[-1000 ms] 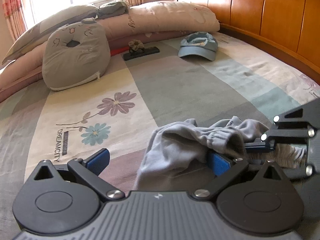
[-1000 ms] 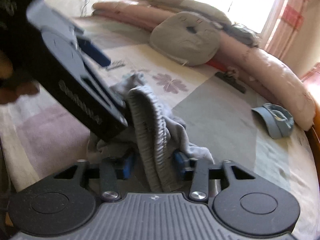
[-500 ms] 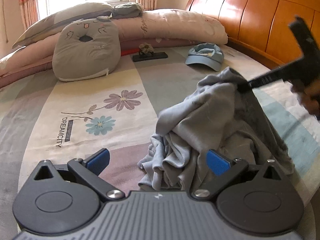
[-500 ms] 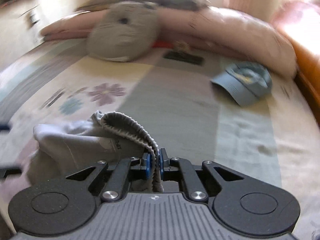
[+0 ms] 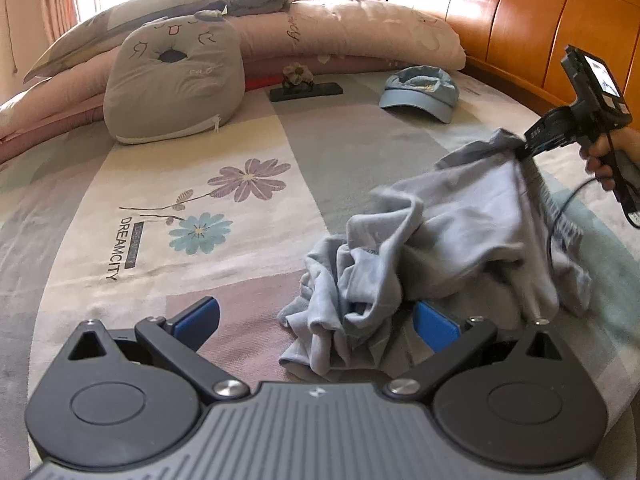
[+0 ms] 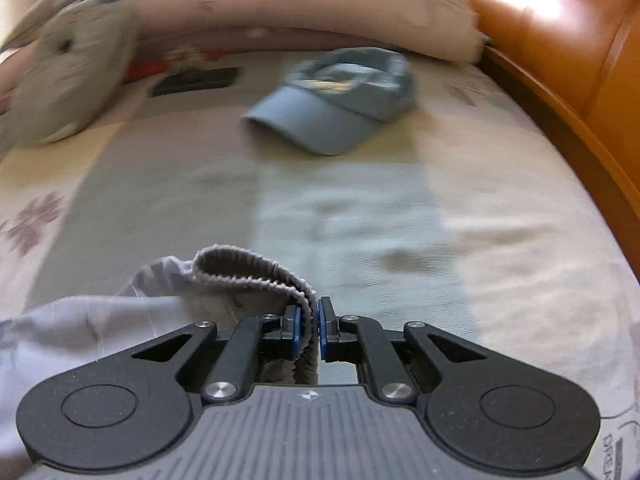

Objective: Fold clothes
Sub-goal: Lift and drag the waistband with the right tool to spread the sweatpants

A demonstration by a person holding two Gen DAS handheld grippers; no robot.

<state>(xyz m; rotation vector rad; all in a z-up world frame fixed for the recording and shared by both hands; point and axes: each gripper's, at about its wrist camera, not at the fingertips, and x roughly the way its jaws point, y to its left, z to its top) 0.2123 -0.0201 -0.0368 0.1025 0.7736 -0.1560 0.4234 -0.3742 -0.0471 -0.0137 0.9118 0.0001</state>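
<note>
A crumpled light grey garment [image 5: 432,248] lies on the bed, partly lifted at its right side. My left gripper [image 5: 316,320] is open and empty, with the lower folds of the garment between and just beyond its fingers. My right gripper [image 6: 309,322] is shut on the garment's ribbed elastic waistband [image 6: 256,272]. In the left wrist view the right gripper [image 5: 524,148] holds that edge up to the right, and the cloth hangs stretched from it.
A blue cap [image 5: 420,92] lies farther back on the patterned bedspread [image 5: 200,200]. A grey cat cushion [image 5: 172,88], long pink pillows [image 5: 360,28] and a dark flat object [image 5: 306,90] are at the back. A wooden headboard [image 5: 520,16] runs along the right.
My right gripper closed on the waistband, then lifted and pulled it right, away from my left gripper. The garment has stretched out. My left gripper stayed open and drew back a little.
</note>
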